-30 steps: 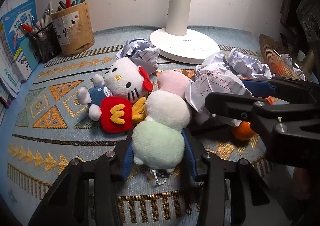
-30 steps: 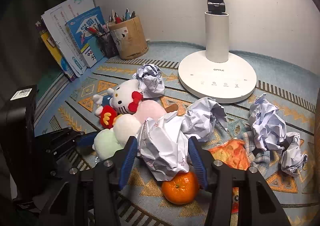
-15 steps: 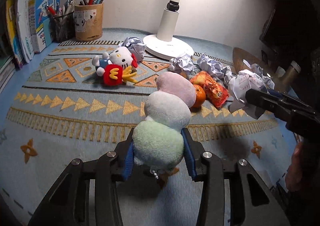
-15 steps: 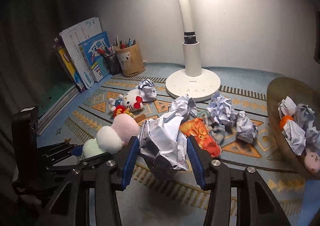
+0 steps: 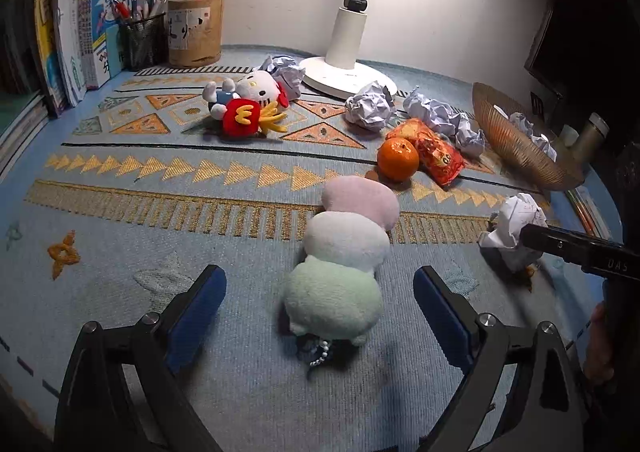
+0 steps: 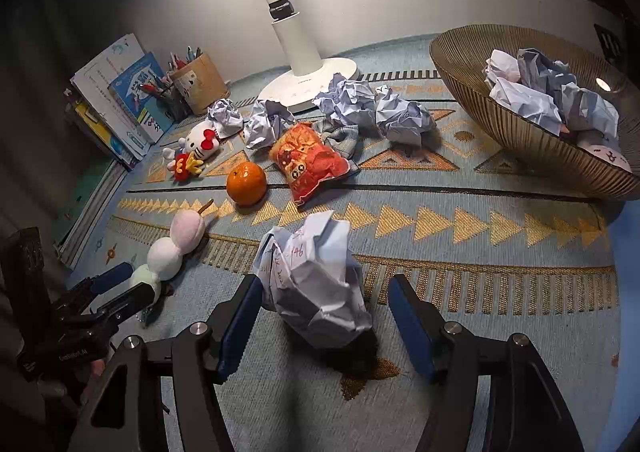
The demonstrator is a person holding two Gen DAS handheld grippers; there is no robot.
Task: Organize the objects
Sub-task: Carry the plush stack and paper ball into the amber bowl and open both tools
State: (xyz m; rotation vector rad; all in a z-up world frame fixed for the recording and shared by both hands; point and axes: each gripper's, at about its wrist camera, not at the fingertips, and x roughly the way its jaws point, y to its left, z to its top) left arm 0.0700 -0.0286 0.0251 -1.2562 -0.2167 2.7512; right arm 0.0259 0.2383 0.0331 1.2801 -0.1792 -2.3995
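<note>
A three-ball plush skewer [image 5: 344,256], pink, white and green, lies on the patterned mat between the fingers of my left gripper [image 5: 320,304], which is open and not touching it. It also shows in the right wrist view [image 6: 168,252]. My right gripper [image 6: 324,316] is open around a crumpled paper ball with red writing [image 6: 316,284]; the ball rests on the mat and also shows in the left wrist view [image 5: 516,224]. The left finger is near the paper, the right finger stands apart.
A woven bowl [image 6: 520,132] with several paper balls sits at the right. An orange [image 6: 246,184], a red snack bag [image 6: 310,164], a Hello Kitty plush [image 6: 196,148], several loose paper balls [image 6: 404,120], a lamp base [image 6: 308,80], pen cups [image 5: 194,32] and books [image 5: 92,24] lie further back.
Both grippers pulled back toward the mat's near edge with their loads, then opened. The plush skewer and the paper ball now lie released on the mat.
</note>
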